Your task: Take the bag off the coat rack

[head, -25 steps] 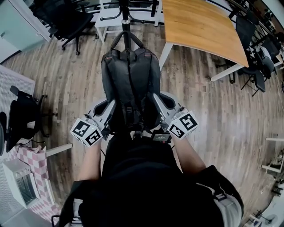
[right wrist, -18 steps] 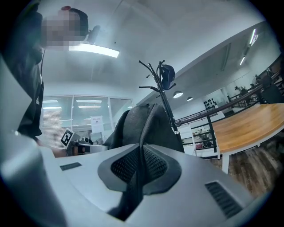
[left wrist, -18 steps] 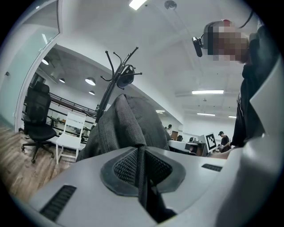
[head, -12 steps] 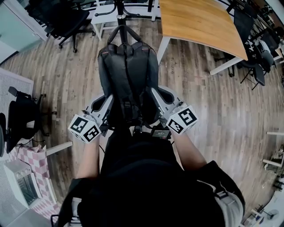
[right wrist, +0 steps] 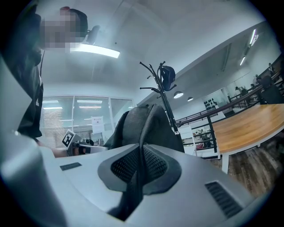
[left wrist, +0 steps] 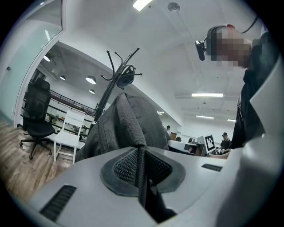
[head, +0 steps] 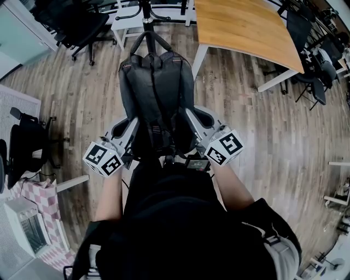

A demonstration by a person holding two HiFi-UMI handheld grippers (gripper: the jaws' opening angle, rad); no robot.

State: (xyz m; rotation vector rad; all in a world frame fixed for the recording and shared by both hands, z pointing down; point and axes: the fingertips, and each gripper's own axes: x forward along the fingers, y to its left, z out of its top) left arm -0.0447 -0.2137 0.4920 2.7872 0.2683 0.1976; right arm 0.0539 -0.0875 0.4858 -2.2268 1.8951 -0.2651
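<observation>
Left gripper [left wrist: 141, 155] and right gripper [right wrist: 141, 155] both clamp the near end of the bag [head: 156, 87]. It runs lengthwise toward the far coat rack [head: 146, 11], centred between them.

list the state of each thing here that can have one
backpack: held up by both grippers, in front of the rack, top below its hooks
left gripper: shut on backpack fabric
right gripper: shut on backpack fabric
coat rack: upright, a dark item hanging on one hook
</observation>
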